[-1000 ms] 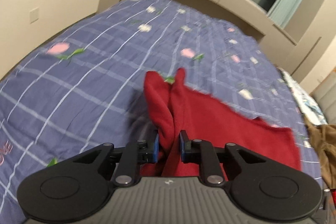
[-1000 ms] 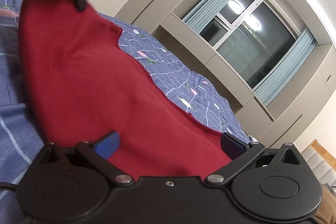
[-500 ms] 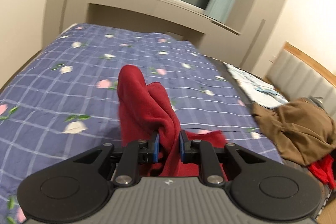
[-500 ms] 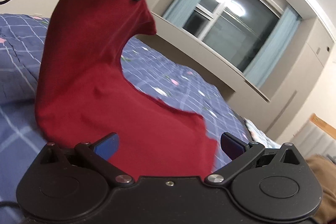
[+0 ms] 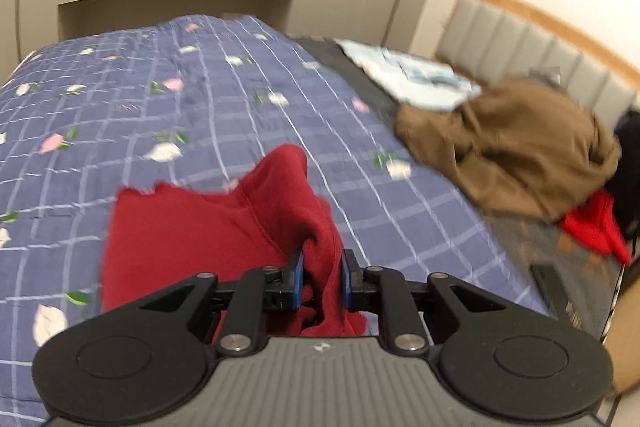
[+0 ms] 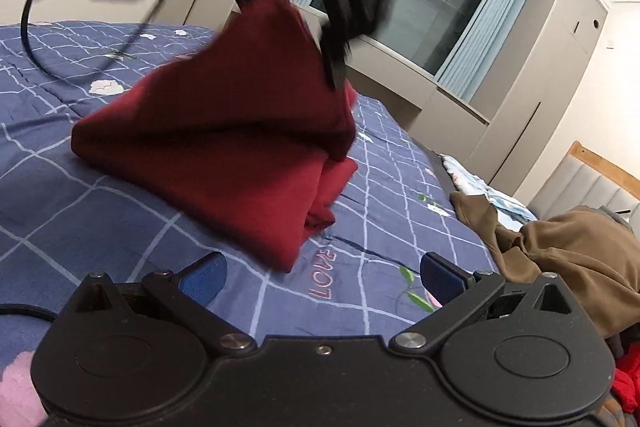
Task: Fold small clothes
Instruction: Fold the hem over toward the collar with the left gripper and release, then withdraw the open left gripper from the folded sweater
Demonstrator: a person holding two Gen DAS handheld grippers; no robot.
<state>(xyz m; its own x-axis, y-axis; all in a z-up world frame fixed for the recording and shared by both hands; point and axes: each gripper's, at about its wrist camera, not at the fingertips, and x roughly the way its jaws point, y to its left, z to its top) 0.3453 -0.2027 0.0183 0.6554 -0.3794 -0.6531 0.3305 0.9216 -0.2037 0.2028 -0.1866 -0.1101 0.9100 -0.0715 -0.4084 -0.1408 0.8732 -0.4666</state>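
A dark red garment [image 5: 208, 227] lies partly folded on the blue checked bedspread [image 5: 168, 115]. My left gripper [image 5: 321, 277] is shut on a bunched edge of it, holding that edge up over the rest. In the right wrist view the red garment [image 6: 224, 143] lies doubled over, its upper layer hanging from the left gripper [image 6: 332, 39] held in a hand. My right gripper [image 6: 322, 277] is open and empty, low over the bedspread [image 6: 72, 211], just in front of the garment's near corner.
A brown garment [image 5: 508, 155] lies heaped at the bed's right side, with a bright red cloth [image 5: 596, 227] beside it and a light blue patterned cloth [image 5: 412, 79] behind. A padded headboard [image 5: 540, 51] stands on the right. A black cable [image 6: 44, 63] trails over the bedspread.
My left gripper has carried the lifted edge of the red garment over to the right, doubling it onto itself. My right gripper has drawn back off the garment, still open.
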